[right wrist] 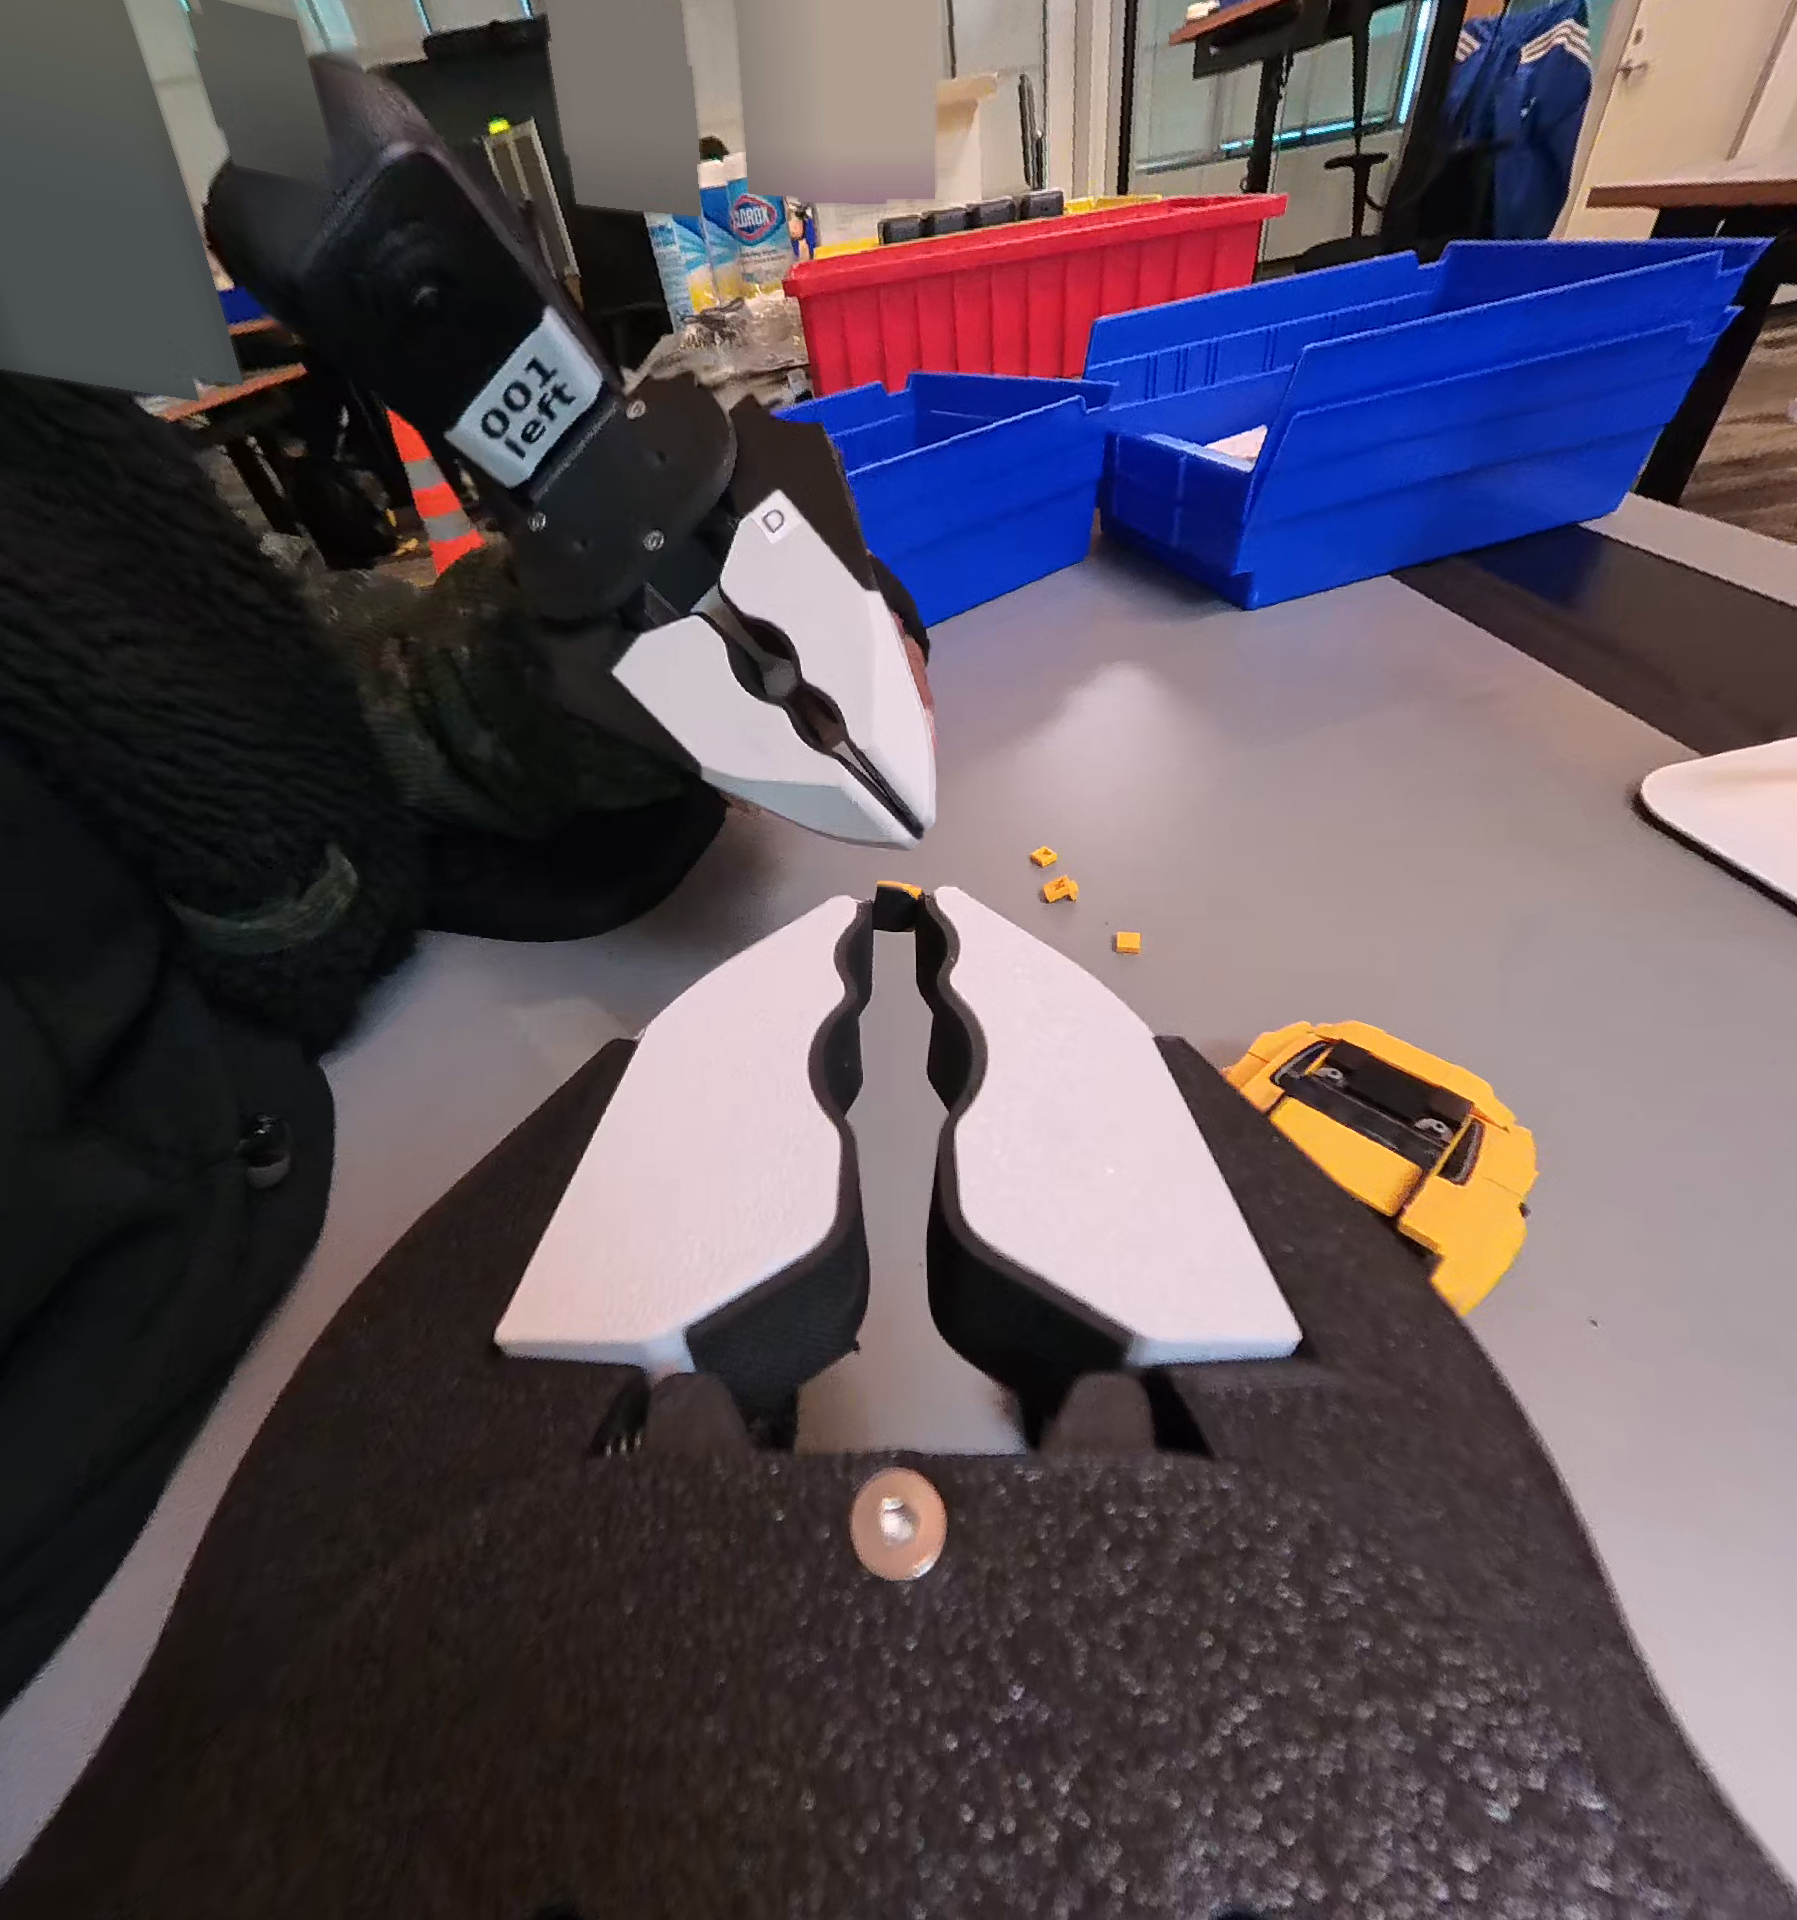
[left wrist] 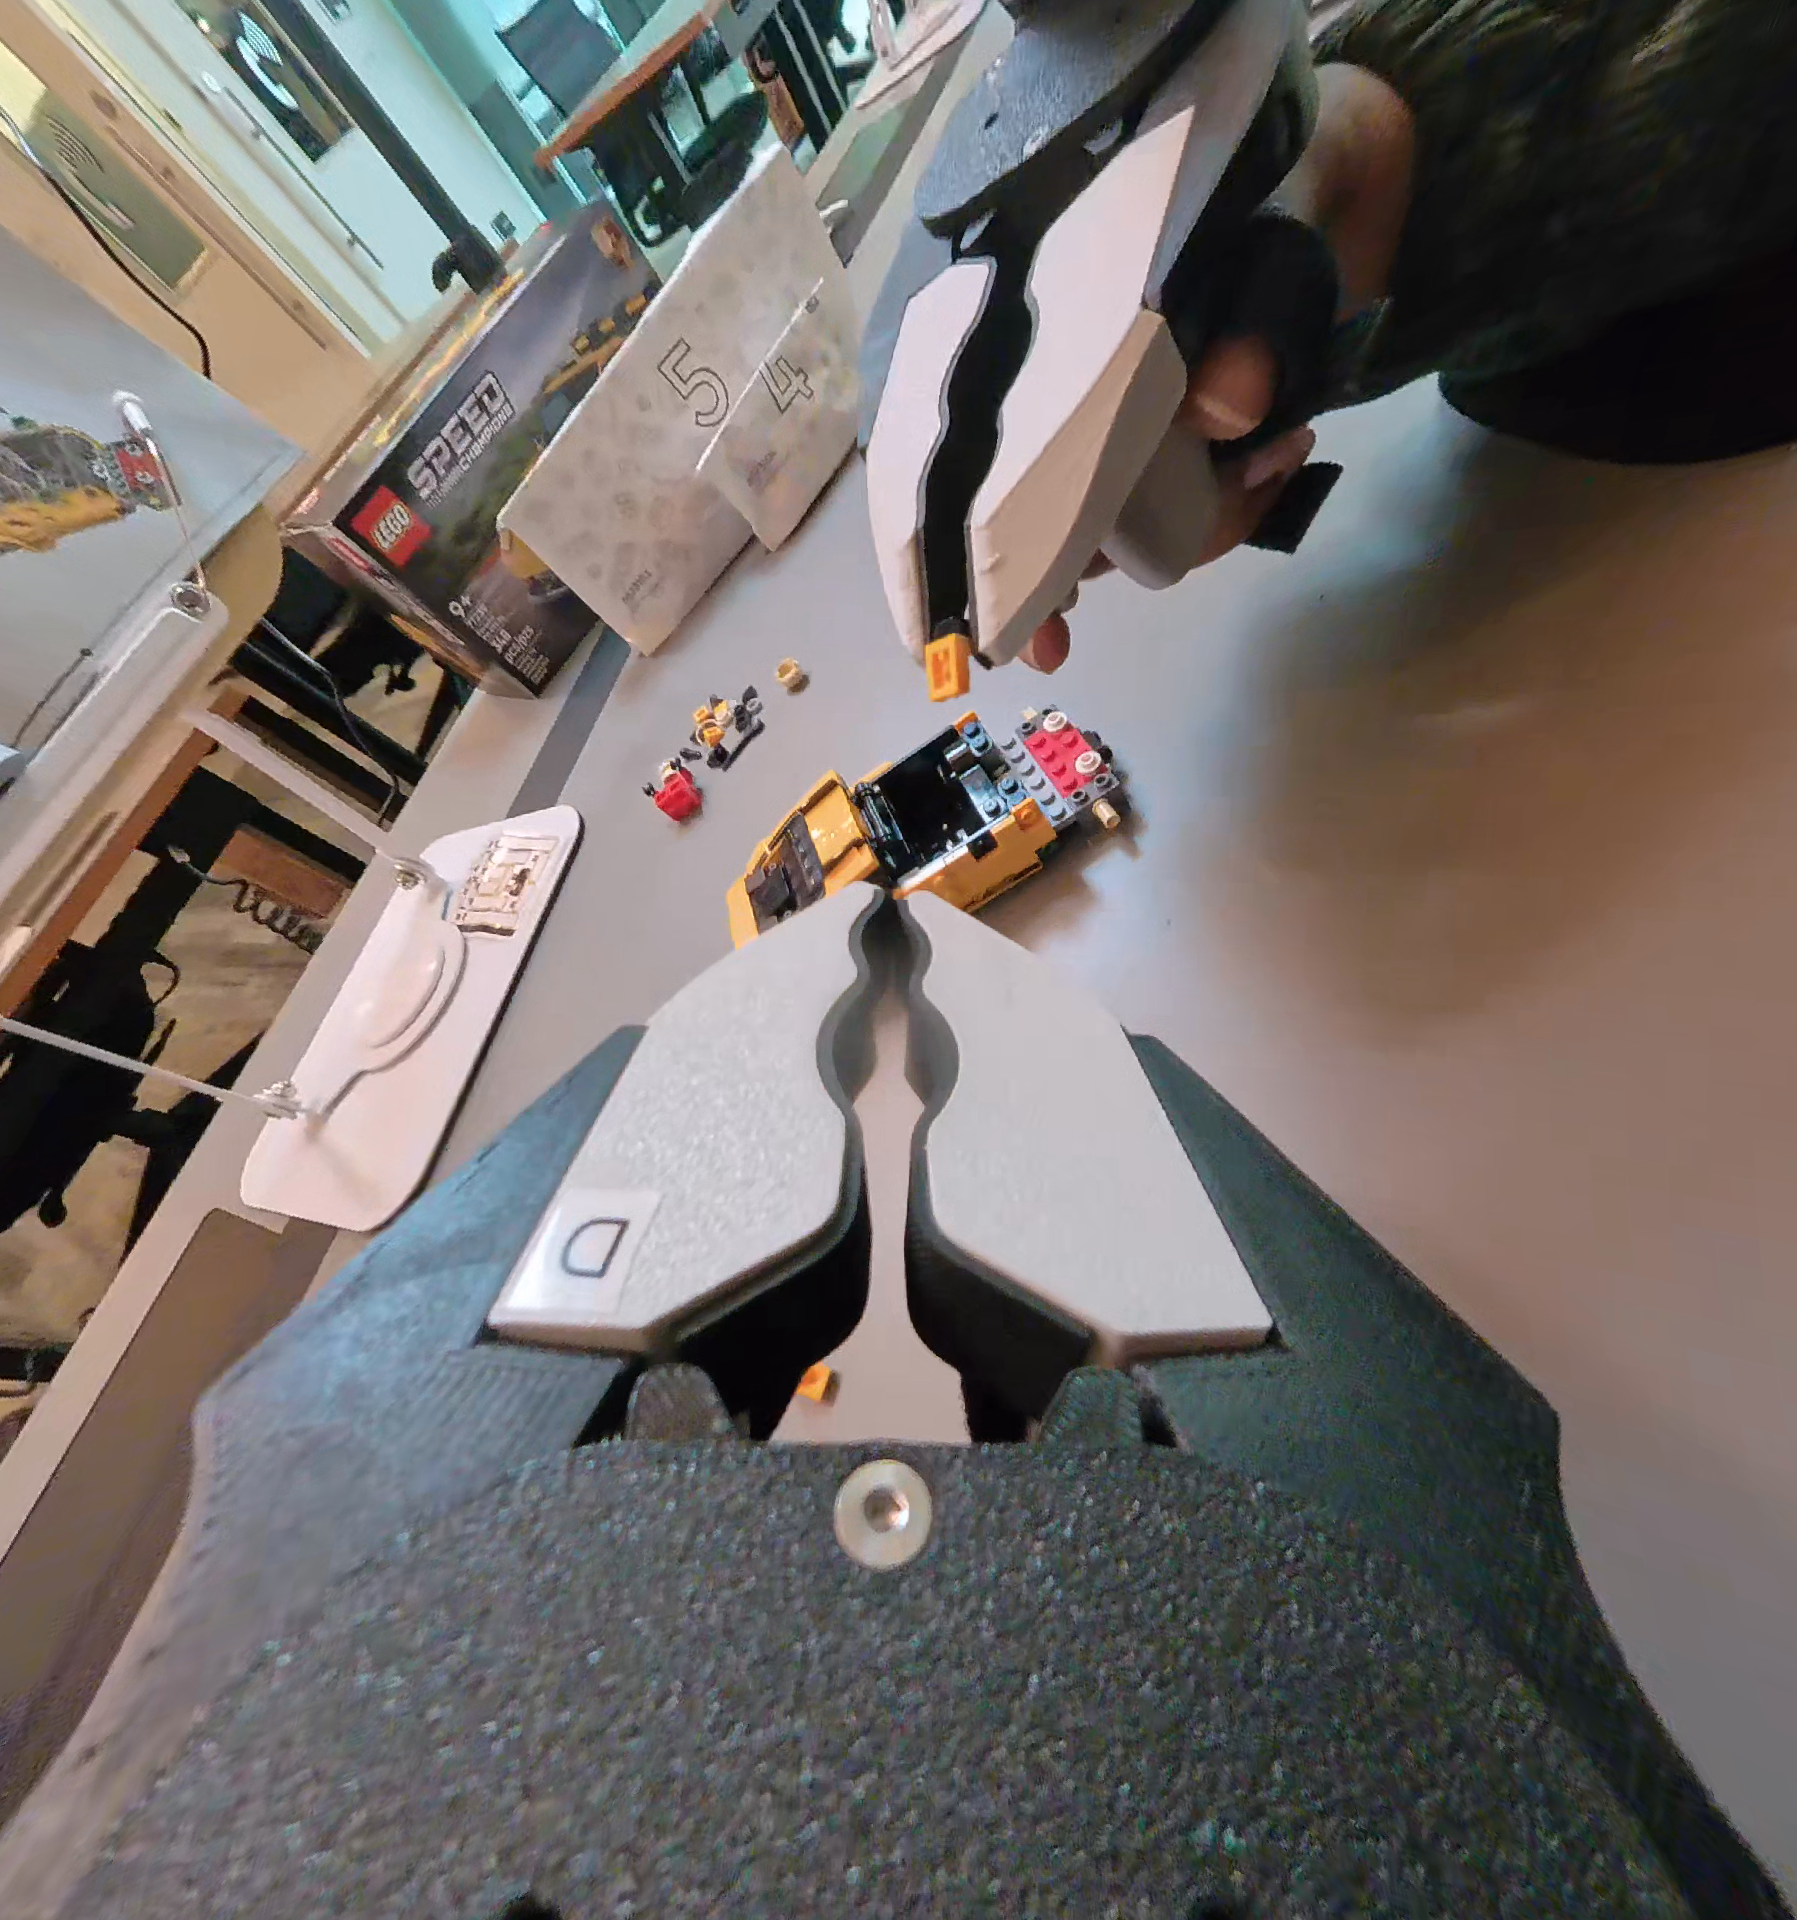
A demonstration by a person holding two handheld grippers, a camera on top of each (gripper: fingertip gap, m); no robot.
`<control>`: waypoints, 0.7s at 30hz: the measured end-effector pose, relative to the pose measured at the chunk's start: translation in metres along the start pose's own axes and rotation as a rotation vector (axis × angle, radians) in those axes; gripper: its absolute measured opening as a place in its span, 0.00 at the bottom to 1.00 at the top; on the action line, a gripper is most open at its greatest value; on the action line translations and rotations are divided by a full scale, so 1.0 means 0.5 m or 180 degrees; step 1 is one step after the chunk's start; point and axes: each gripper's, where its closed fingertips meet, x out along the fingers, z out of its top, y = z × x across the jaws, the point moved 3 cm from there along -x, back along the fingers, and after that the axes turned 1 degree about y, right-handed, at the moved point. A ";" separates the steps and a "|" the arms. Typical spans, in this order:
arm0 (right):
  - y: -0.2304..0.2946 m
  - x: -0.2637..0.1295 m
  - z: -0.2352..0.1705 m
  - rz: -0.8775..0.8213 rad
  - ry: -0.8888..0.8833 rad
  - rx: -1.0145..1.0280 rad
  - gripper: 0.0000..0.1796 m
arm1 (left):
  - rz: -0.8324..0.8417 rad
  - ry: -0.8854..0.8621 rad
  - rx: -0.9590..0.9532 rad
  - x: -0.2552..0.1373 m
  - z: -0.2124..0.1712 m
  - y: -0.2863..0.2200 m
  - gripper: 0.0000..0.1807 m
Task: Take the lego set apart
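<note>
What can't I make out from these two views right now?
- Car, right wrist view: its rear half is hidden behind the right claw.
- Orange piece in that claw: mostly covered by the fingertips.
- Small loose parts, left wrist view: too small to identify.
- Car's nose, left wrist view: hidden behind the left claw.

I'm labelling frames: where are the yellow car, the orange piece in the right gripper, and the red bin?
yellow car (left wrist: 821, 847): left wrist view, hood.
orange piece (left wrist: 948, 665): left wrist view, studded face.
red bin (right wrist: 987, 301): right wrist view, front wall.
</note>
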 end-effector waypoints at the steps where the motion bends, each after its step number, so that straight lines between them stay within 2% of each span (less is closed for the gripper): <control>1: -0.001 0.000 0.001 0.0002 -0.0016 0.0033 0.04 | 0.0011 -0.0048 0.0014 0.001 0.003 -0.001 0.00; 3: -0.004 0.001 -0.001 0.0015 -0.0014 0.0116 0.04 | 0.0041 -0.0167 0.0067 0.004 0.014 -0.007 0.01; 6: 0.002 0.008 -0.003 0.0080 -0.0027 0.0182 0.04 | 0.0068 -0.0262 0.0144 0.013 0.032 -0.021 0.08; 21: 0.025 0.023 -0.003 0.0472 -0.0073 0.0584 0.04 | 0.0268 -0.0280 0.0690 0.014 0.058 -0.043 0.03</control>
